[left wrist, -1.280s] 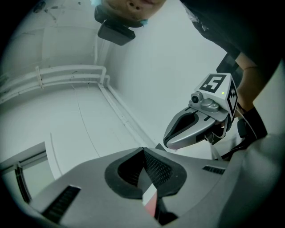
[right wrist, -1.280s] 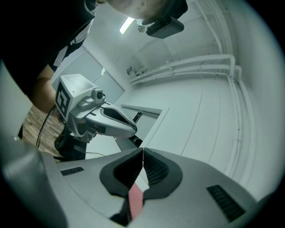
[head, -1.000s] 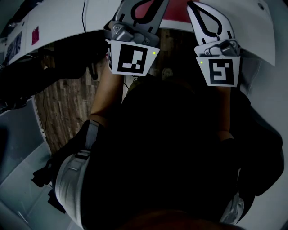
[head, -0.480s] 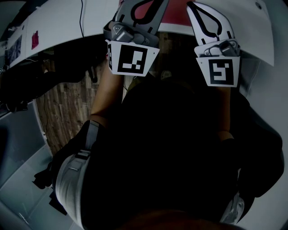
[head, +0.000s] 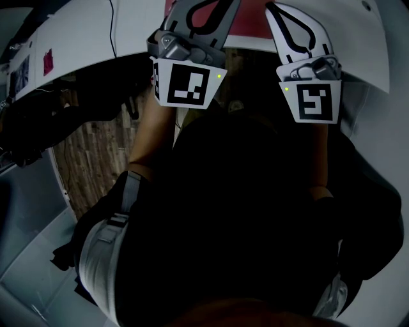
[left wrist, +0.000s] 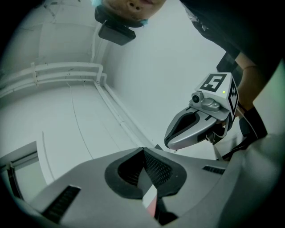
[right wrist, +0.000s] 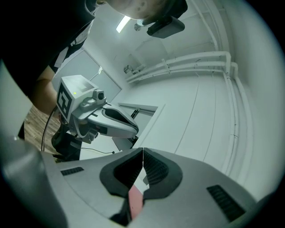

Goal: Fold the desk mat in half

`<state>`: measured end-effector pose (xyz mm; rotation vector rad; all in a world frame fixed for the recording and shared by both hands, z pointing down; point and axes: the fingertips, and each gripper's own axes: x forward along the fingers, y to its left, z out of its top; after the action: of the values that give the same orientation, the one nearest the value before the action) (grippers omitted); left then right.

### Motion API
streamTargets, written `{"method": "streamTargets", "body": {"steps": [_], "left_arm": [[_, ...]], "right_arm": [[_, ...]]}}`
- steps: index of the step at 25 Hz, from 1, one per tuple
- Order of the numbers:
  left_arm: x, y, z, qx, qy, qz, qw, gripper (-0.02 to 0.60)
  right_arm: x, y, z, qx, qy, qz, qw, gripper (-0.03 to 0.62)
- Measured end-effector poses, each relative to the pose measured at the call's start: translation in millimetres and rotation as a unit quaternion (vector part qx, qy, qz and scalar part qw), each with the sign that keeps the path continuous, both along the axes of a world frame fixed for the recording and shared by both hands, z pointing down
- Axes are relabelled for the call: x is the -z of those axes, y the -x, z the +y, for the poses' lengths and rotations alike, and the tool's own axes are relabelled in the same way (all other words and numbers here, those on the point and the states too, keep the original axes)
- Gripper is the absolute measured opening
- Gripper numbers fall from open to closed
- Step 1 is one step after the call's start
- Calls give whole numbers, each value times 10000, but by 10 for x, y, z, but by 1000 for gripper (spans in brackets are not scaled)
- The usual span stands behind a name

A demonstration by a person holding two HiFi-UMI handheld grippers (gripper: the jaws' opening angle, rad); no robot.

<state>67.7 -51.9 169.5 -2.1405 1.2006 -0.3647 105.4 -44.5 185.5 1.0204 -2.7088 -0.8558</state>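
The desk mat [head: 246, 22] is a thin red-pink sheet; only a strip shows at the top of the head view, between the two grippers. My left gripper [head: 203, 7] and right gripper [head: 289, 9] reach level over the white table, side by side. In the left gripper view the jaws [left wrist: 143, 150] are pressed together with the mat's pale-pink edge [left wrist: 151, 204] pinched between them. The right gripper view shows the same: jaws [right wrist: 142, 151] closed on the pink edge [right wrist: 135, 198]. Each gripper sees the other beside it, the right gripper [left wrist: 198, 129] and the left gripper [right wrist: 109, 121]. Most of the mat is hidden.
A white table [head: 77, 32] runs across the top of the head view, with a black cable [head: 114, 29] and a small pink sticker [head: 48, 64] on it. Wooden floor [head: 89, 153] lies below its edge. My dark-clothed body fills the middle.
Both grippers keep their hold on the mat. In the head view the table edge, sticker and floor at the left have slid slightly down and left.
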Motion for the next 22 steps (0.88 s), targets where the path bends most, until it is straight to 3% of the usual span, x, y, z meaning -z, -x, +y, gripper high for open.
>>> {"method": "streamTargets", "body": {"steps": [14,22], "left_arm": [[-150,233,-266,3,150,80,9999,14],[-181,438,-776,-202,248,237,9992,14]], "right_arm": [[-137,223,-304,-44,208,92,9997,29],[-144,439,-786,-264,340,274,9987,29]]}}
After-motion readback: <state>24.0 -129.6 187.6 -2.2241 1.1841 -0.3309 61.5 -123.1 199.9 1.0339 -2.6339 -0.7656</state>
